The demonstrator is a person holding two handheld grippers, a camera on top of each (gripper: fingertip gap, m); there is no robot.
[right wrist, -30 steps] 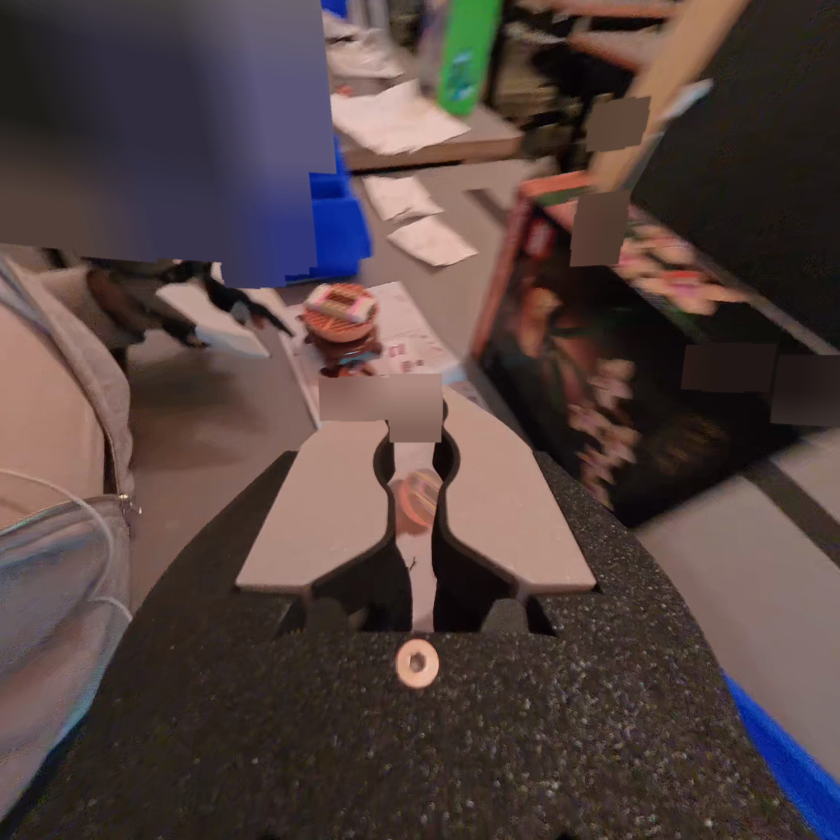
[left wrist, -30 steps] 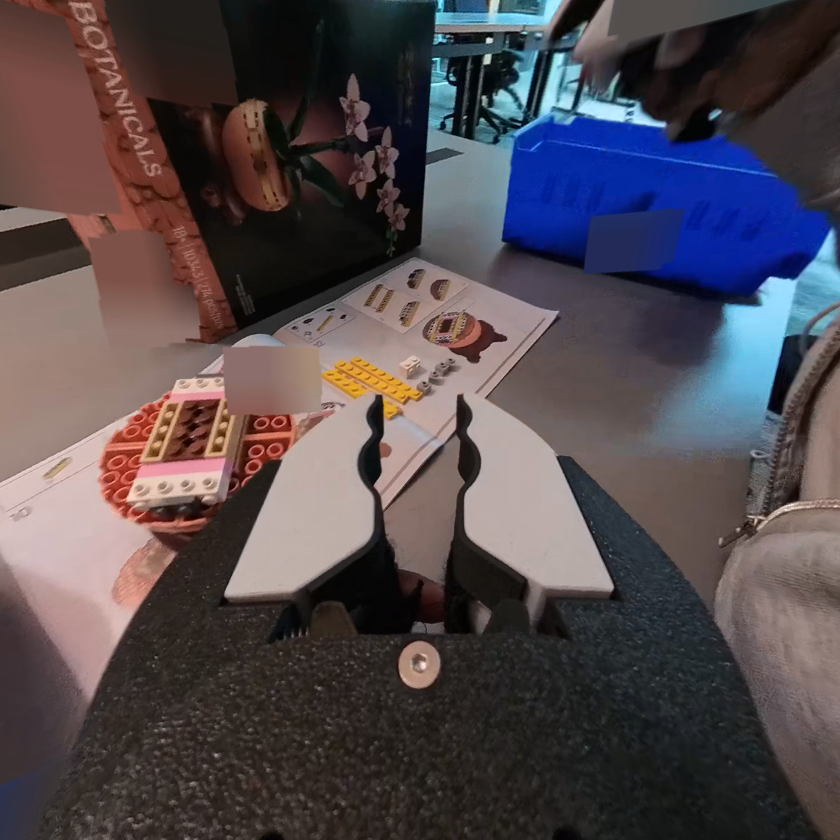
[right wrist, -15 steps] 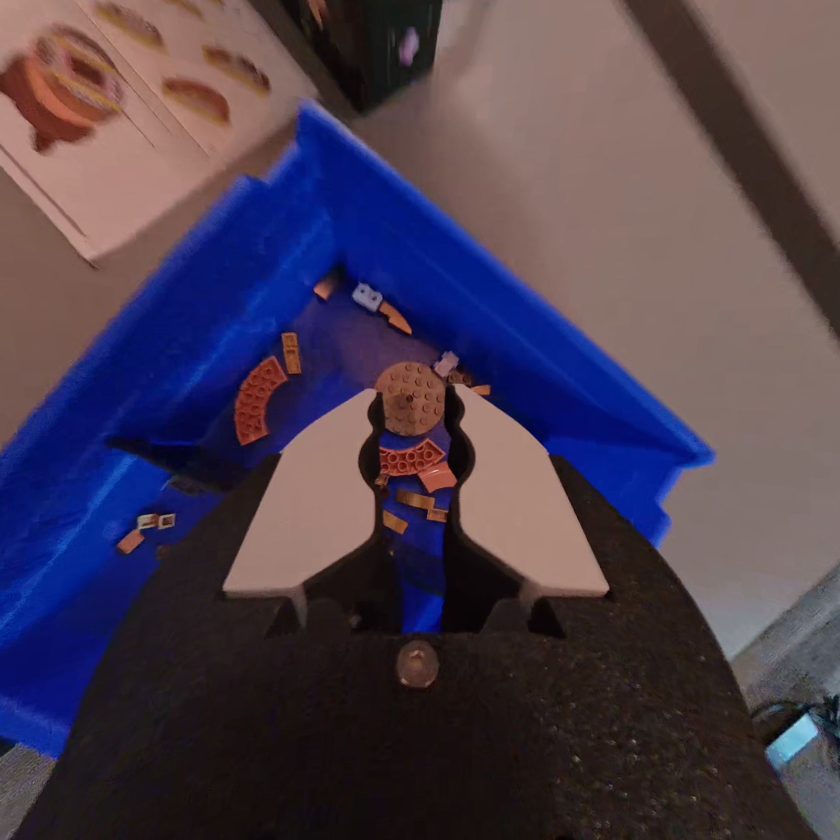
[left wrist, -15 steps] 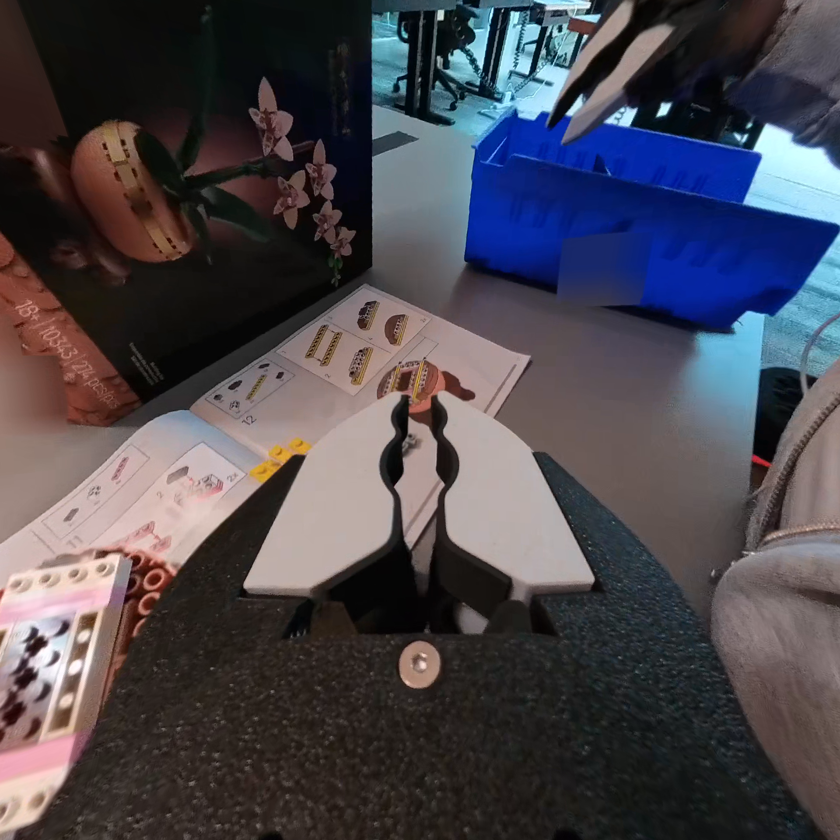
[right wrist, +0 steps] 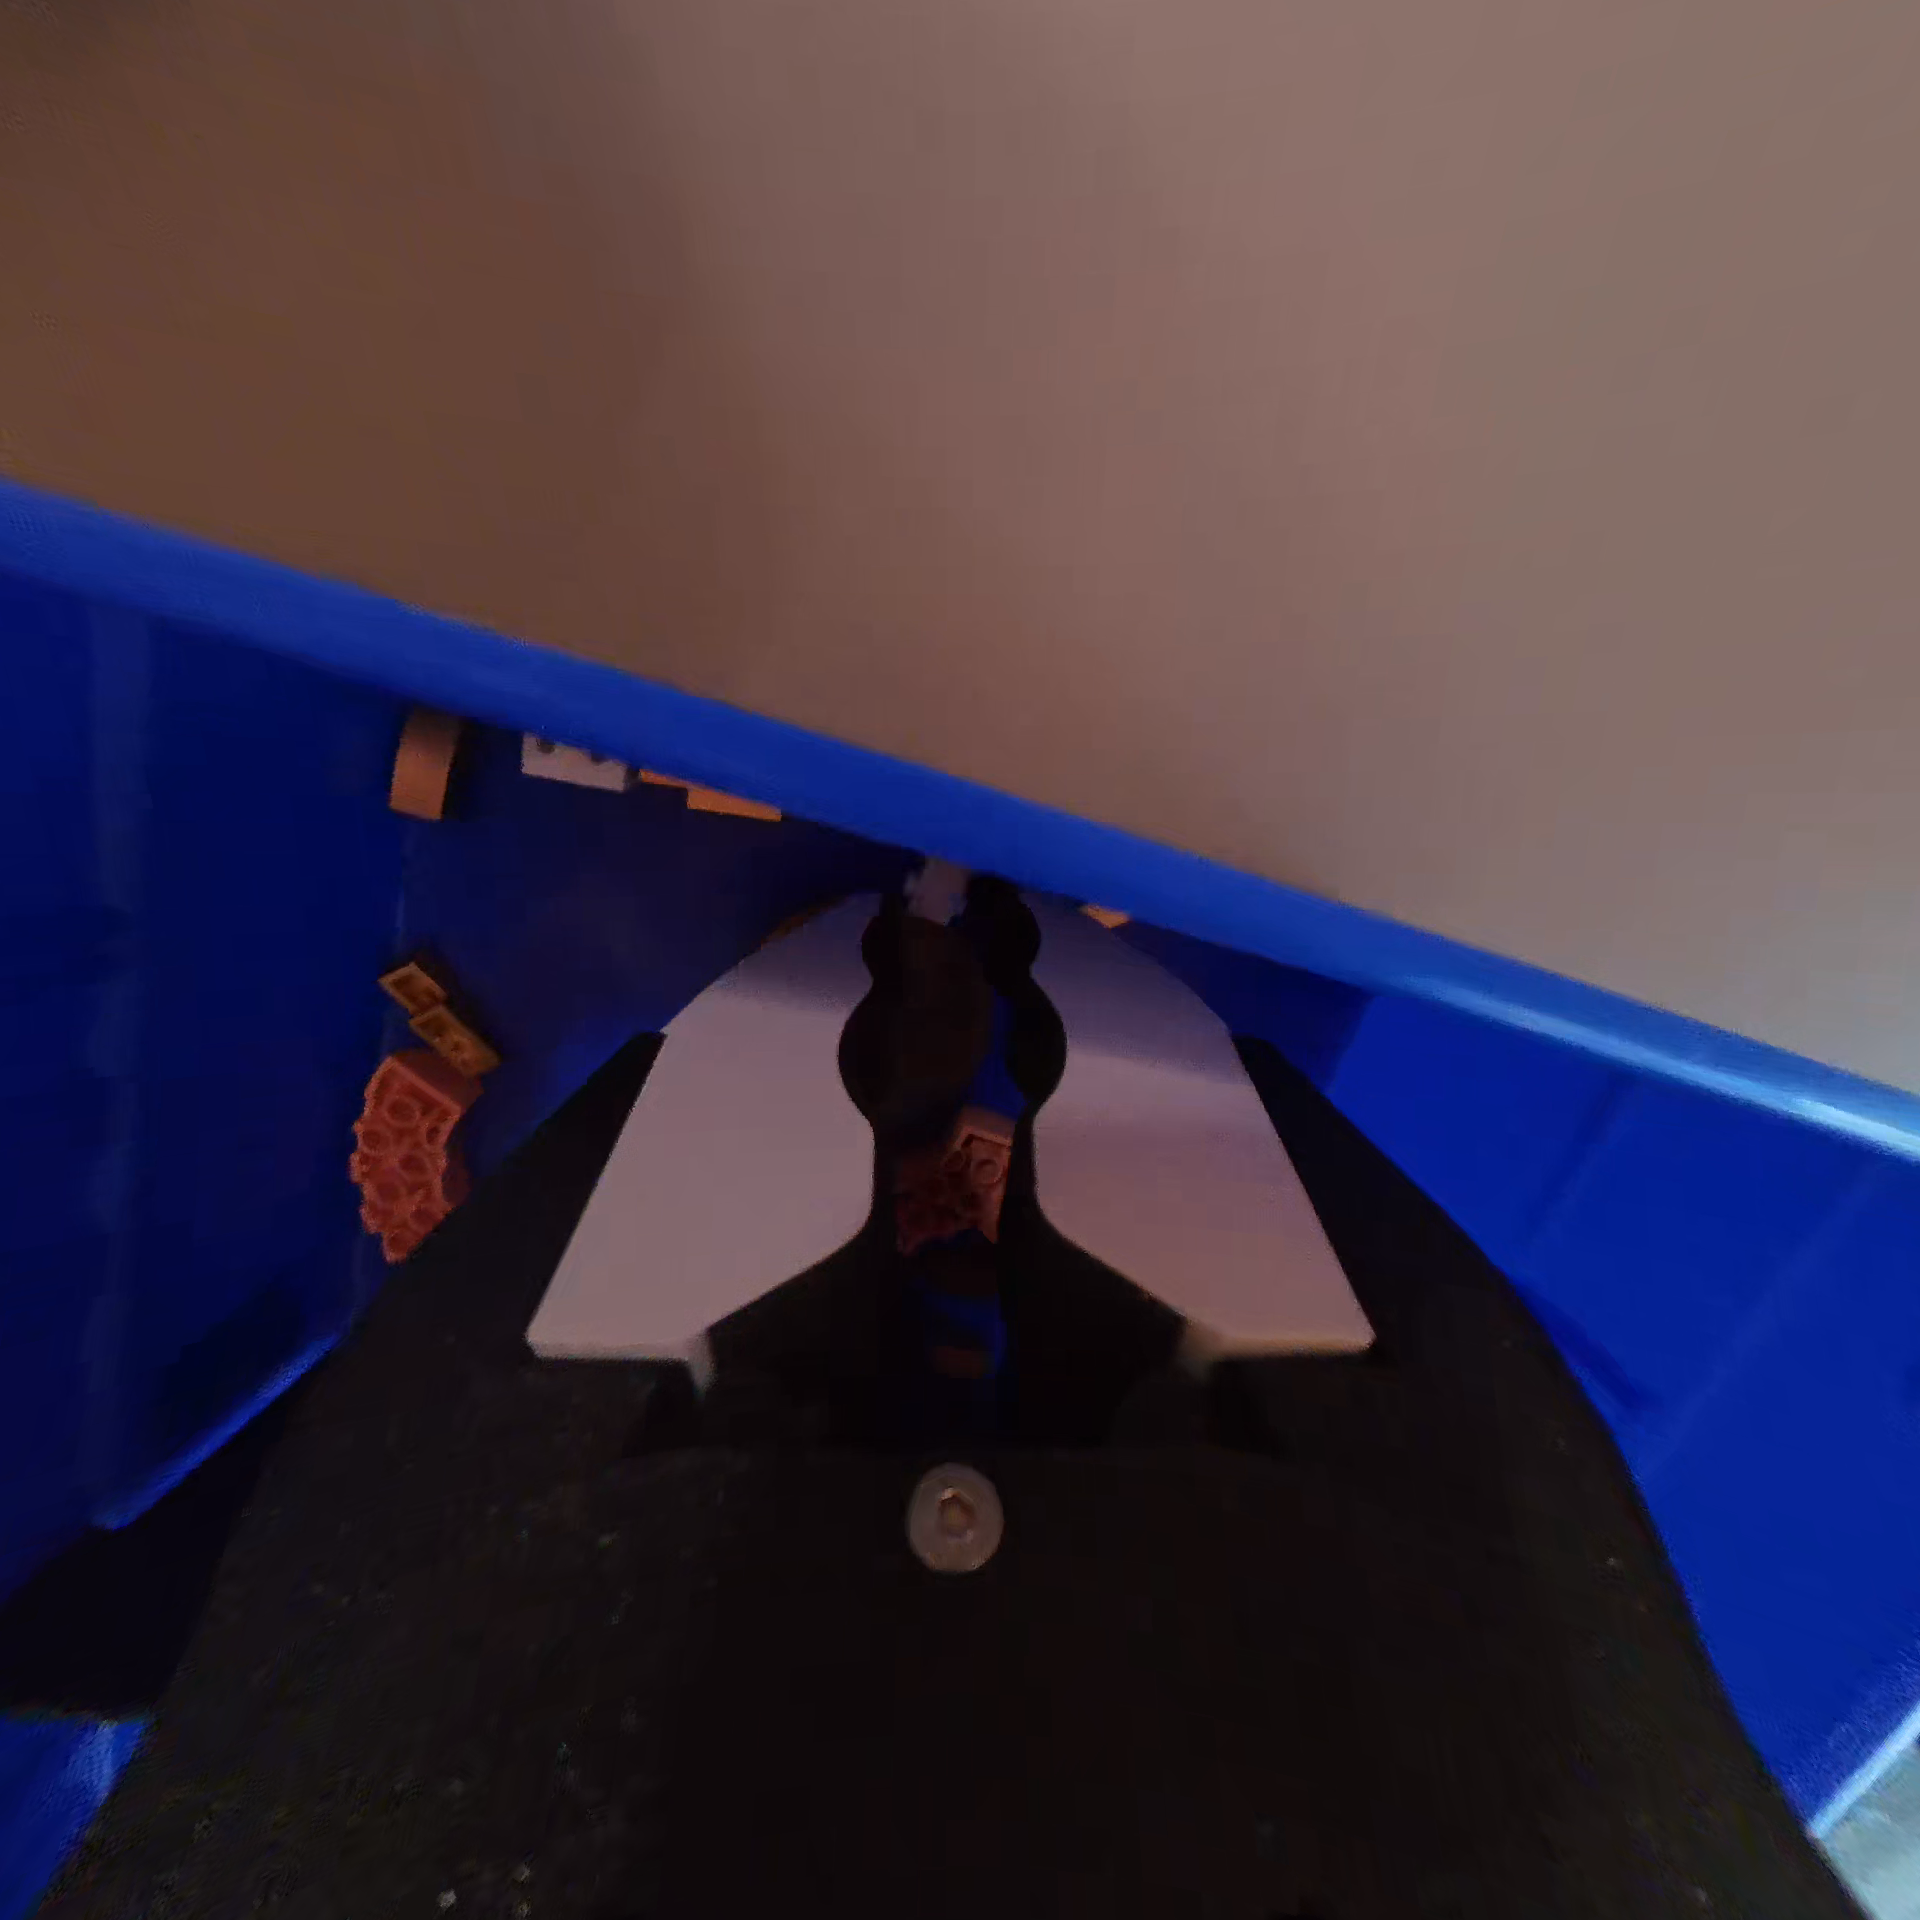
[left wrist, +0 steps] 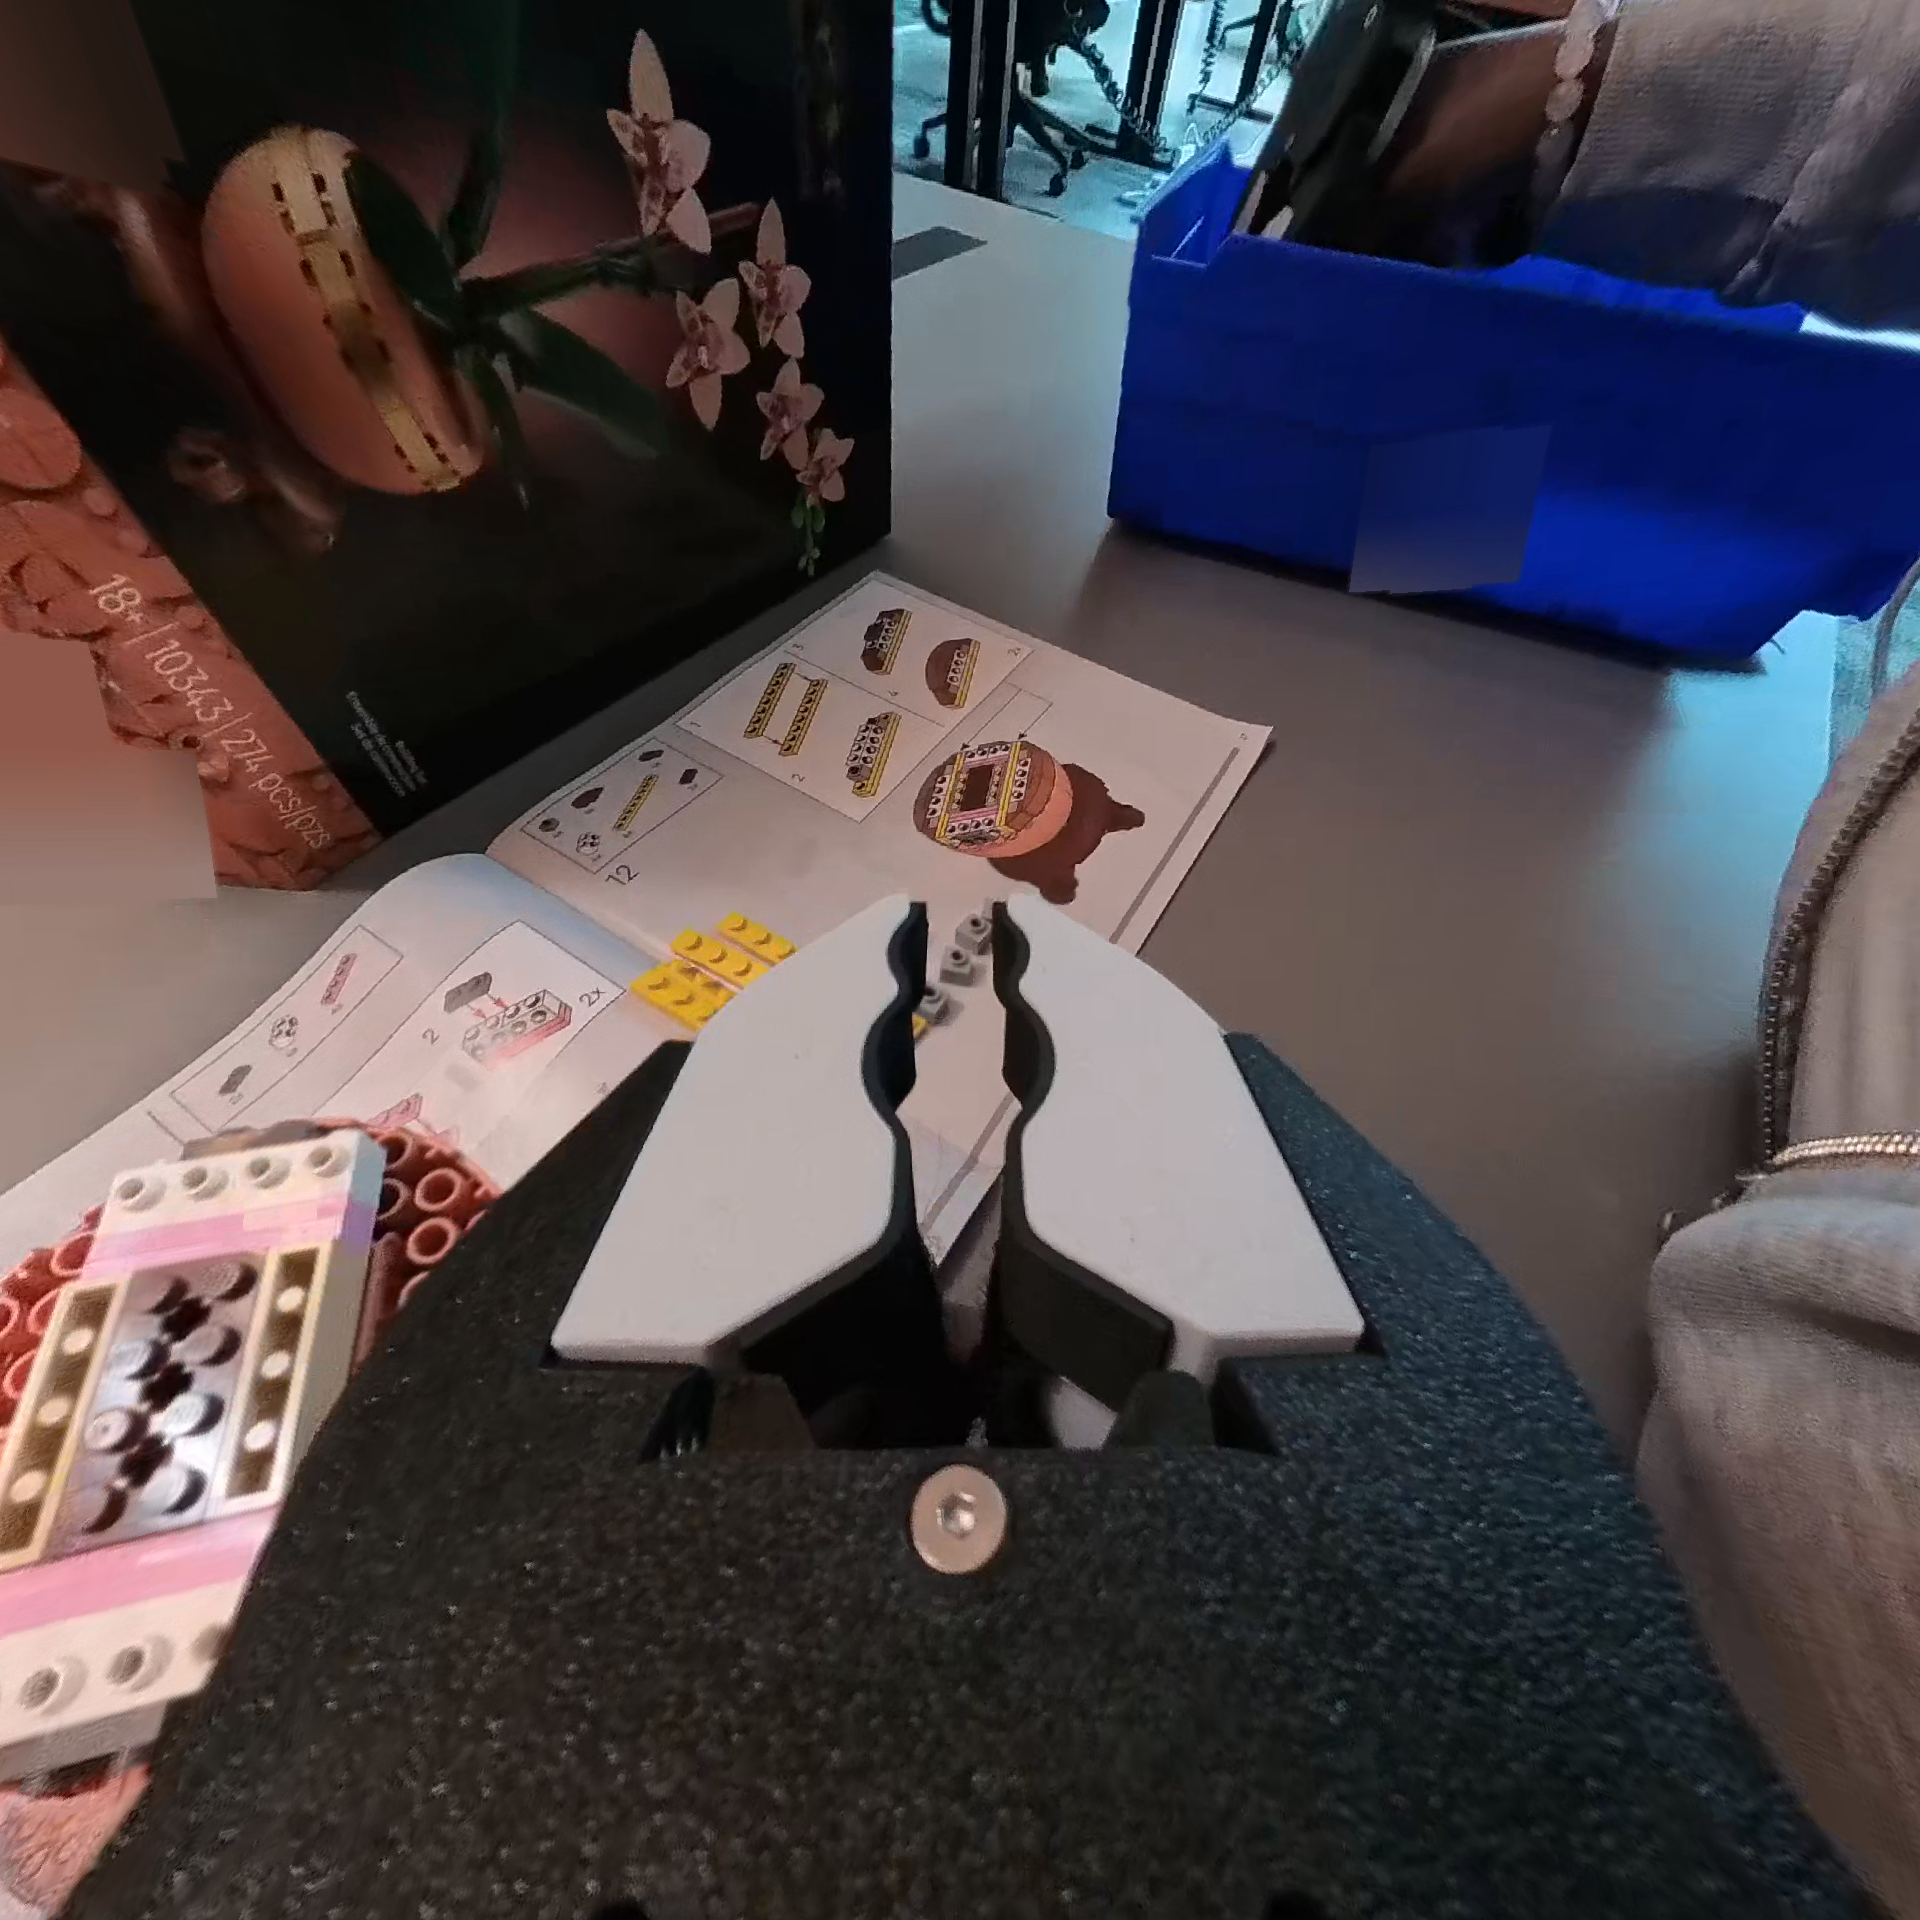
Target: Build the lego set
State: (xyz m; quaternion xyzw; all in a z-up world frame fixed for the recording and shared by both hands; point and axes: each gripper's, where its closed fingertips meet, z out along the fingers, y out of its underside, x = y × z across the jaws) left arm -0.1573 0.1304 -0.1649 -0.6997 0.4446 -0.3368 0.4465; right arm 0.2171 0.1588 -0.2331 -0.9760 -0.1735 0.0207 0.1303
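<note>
My left gripper [left wrist: 954, 920] hovers low over the open instruction booklet [left wrist: 831, 790], its jaws a narrow gap apart and empty. Small grey pieces [left wrist: 961, 961] show between its tips, with yellow plates [left wrist: 717, 951] to their left. The partly built round reddish model [left wrist: 177, 1351], topped with white, pink and tan bricks, sits at the lower left. My right gripper [right wrist: 935, 914] is down inside the blue bin [right wrist: 1558, 1247], open, with a small white piece [right wrist: 932, 885] right at its tips; contact is unclear. A reddish curved plate [right wrist: 410, 1153] lies to its left.
The dark set box [left wrist: 468, 364] stands behind the booklet. The blue bin [left wrist: 1455, 416] is at the back right, with the right gripper's body [left wrist: 1340, 125] and a sleeve [left wrist: 1766, 156] reaching into it. A grey jacket [left wrist: 1818, 1299] fills the right edge. Tan pieces [right wrist: 436, 1018] lie in the bin.
My right gripper swung from over the table to the blue bin and dropped deep into it. My left gripper moved right past the model, and its jaws narrowed.
</note>
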